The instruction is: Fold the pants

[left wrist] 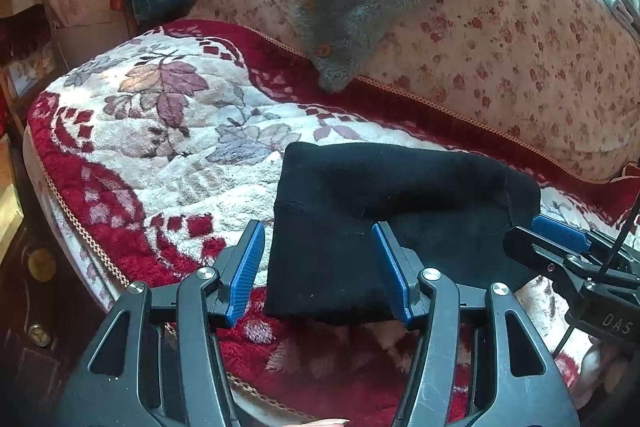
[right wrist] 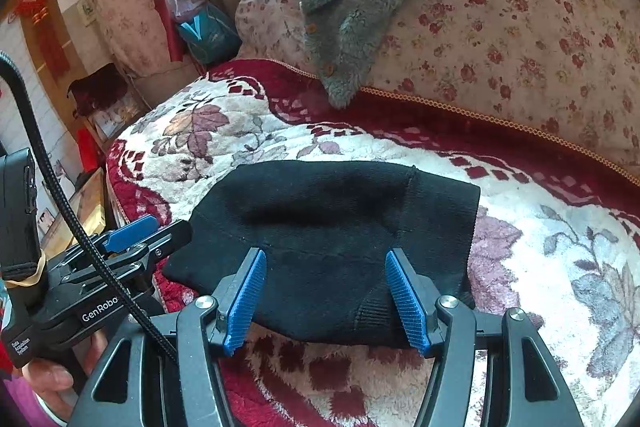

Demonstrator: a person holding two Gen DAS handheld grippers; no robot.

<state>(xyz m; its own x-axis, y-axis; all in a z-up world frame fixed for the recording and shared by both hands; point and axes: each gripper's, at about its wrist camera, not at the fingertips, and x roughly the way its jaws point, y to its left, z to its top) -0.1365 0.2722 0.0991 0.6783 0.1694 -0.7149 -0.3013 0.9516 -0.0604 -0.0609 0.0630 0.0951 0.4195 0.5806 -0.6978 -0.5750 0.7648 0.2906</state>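
Black knitted pants (right wrist: 332,239), already doubled into a compact rectangular bundle, are laid on the white and red floral plush blanket (right wrist: 540,267) covering the sofa seat, near its front edge. The folding is judged to be at or near its last step, since no loose leg is seen trailing from the bundle. For the next move, either 1 more fold would be called for, with a near edge pinched and carried over, or the bundle would simply be pressed flat and released; which is intended cannot be told.

Both tools are held wide. The left gripper (left wrist: 318,271) is spread above the near left part of the bundle, with nothing between its 2 blue ribbed pads (left wrist: 246,271); whether the right pad grazes the cloth cannot be told. The right gripper (right wrist: 326,301) is likewise spread over the near edge, empty. A grey fleece garment with wooden buttons (right wrist: 352,27) is draped over the floral sofa back (right wrist: 540,39), well apart from the pants.
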